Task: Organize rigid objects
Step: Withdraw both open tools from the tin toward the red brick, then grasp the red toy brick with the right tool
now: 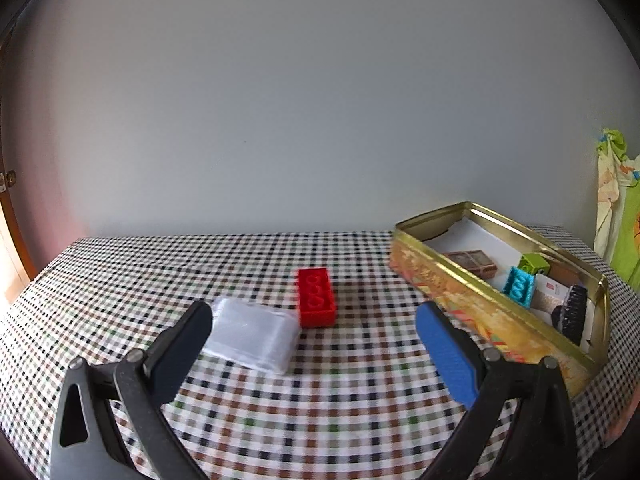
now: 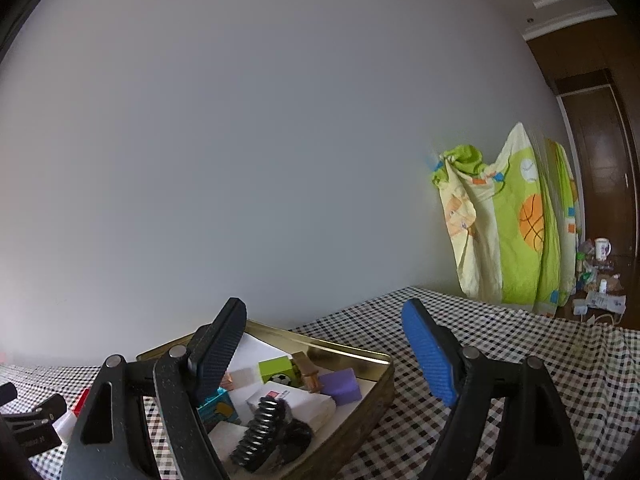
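Checked cloth-covered table [image 1: 320,380] against plain grey wall [image 1: 320,100]; gold rectangular tin [image 1: 460,292] beside red plastic brick [image 1: 316,297]. Left gripper [image 1: 314,330] and right gripper [image 2: 324,344] both spread wide, holding nothing.

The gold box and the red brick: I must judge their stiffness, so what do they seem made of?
The gold box looks like thin metal: shiny rolled rim, printed wall. The red brick looks like moulded plastic: even colour, slightly glossy, ring-shaped studs on top.
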Demonstrator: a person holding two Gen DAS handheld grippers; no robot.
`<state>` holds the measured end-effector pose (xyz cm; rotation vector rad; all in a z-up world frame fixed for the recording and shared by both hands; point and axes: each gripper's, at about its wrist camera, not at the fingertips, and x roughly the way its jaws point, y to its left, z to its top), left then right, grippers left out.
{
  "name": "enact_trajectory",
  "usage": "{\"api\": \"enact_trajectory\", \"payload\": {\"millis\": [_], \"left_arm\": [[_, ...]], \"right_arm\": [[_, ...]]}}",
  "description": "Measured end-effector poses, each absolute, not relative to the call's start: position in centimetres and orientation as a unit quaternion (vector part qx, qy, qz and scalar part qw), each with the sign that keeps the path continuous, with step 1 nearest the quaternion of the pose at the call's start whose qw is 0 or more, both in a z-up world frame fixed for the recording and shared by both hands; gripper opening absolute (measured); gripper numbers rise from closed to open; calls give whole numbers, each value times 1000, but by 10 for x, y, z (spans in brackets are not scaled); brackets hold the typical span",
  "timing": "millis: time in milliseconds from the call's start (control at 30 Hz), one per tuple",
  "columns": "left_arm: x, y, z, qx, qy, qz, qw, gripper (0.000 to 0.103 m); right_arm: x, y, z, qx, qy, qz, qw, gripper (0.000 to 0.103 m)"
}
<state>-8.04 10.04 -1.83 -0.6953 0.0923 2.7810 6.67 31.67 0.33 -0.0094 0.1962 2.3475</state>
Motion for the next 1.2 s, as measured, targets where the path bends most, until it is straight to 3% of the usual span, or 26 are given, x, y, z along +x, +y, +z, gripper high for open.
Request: {"api": "enact_trajectory", "payload": {"millis": [800,1200], "left_arm": [[-137,10,-33,-262,29,963,61,103],[-158,-22,-36,-266,28,963,22,103]], "right_arm": [[-9,241,-7,-79,89,955,272,82],[-69,193,-13,-140,32,968,206,82]]}}
